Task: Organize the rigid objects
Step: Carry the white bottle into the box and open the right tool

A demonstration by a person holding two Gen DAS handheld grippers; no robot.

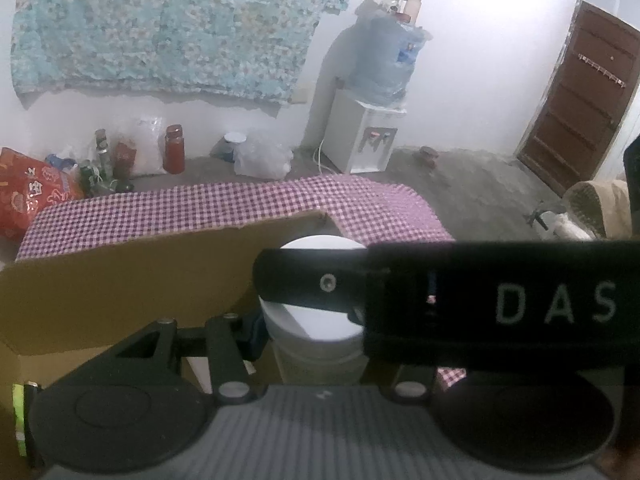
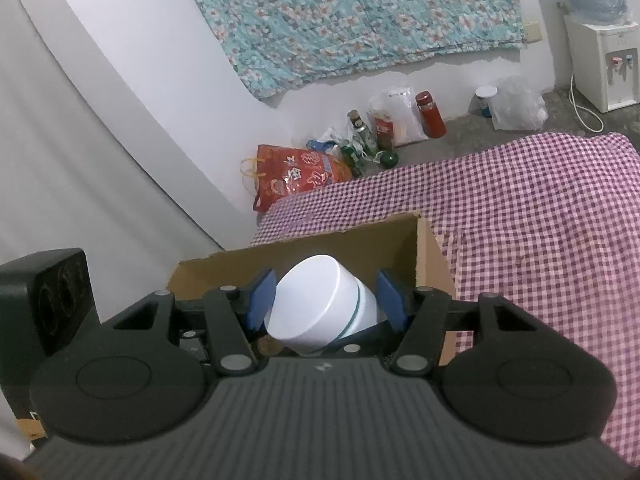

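Observation:
A white lidded jar (image 2: 320, 304) is tilted between the blue pads of my right gripper (image 2: 324, 300), which is shut on it, over an open cardboard box (image 2: 320, 242) on the checked cloth. In the left wrist view the same white jar (image 1: 320, 320) sits just ahead, above the box (image 1: 120, 280). The right gripper's black body marked "DAS" (image 1: 500, 304) crosses in front and hides the left gripper's right finger. The left gripper's left finger (image 1: 256, 328) stands beside the jar; whether it grips is hidden.
A purple checked cloth (image 2: 540, 220) covers the table. On the floor by the wall stand a red bag (image 2: 296, 176), bottles (image 2: 360, 140), a red flask (image 2: 430, 114), plastic bags and a water dispenser (image 1: 368, 136). A brown door (image 1: 580, 96) is at right.

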